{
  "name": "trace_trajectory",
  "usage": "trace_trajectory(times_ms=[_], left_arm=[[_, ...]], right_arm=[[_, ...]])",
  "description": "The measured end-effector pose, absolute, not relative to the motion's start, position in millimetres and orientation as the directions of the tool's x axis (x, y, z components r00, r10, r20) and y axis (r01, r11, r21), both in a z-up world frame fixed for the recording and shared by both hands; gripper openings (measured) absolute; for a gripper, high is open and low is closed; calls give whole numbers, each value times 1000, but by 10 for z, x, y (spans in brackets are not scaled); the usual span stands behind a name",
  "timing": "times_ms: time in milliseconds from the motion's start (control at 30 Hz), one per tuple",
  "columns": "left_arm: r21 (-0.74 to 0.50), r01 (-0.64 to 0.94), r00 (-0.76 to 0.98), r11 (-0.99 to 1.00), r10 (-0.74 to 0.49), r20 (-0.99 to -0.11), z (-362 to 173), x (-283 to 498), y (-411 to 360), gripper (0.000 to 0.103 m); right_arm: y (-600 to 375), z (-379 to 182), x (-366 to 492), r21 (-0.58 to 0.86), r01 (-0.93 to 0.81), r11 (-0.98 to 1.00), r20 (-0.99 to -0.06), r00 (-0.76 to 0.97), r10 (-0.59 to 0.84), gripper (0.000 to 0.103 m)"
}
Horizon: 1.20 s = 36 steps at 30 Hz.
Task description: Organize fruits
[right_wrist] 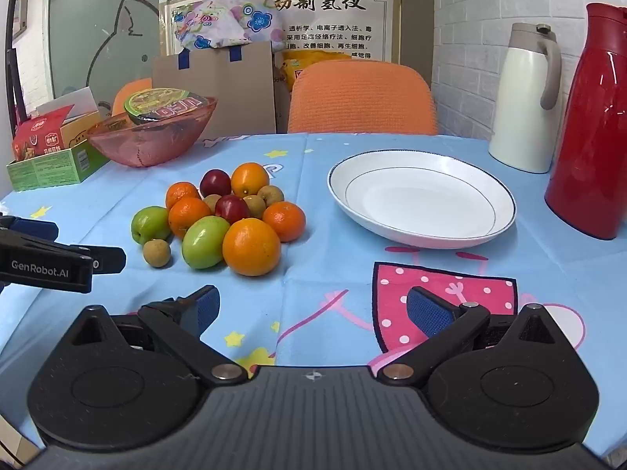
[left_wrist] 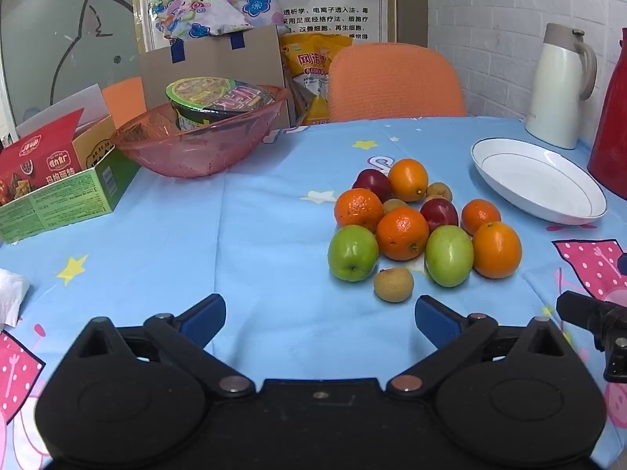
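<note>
Your right gripper and left gripper gape empty; nothing moved yet. Reach the fruit pile, center-left, then the plate.

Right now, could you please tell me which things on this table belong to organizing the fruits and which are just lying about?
For the job: pile of oranges, green and red fruits; empty white china plate.

Lying about: pink glass bowl holding a noodle cup; green snack box; cream jug; red flask.

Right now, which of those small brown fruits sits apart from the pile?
The small brown fruit at the pile's near edge, in front of the two green fruits. It lies nearly clear of the heap; the other brown ones are wedged among the oranges.
</note>
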State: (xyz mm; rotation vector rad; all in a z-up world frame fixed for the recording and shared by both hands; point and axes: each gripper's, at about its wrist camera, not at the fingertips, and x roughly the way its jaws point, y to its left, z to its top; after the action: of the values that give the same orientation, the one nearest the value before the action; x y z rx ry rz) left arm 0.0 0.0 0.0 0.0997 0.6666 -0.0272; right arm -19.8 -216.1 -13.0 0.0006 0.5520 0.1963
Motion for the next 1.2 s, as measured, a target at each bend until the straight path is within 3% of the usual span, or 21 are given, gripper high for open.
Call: trace_trajectory(times_ms=[1200], left_arm=[[74, 62, 776, 995, -2, -631, -76, 38, -7, 103]], right_arm=[[-2080, -201, -178, 46, -214, 976, -541, 816, 204, 103]])
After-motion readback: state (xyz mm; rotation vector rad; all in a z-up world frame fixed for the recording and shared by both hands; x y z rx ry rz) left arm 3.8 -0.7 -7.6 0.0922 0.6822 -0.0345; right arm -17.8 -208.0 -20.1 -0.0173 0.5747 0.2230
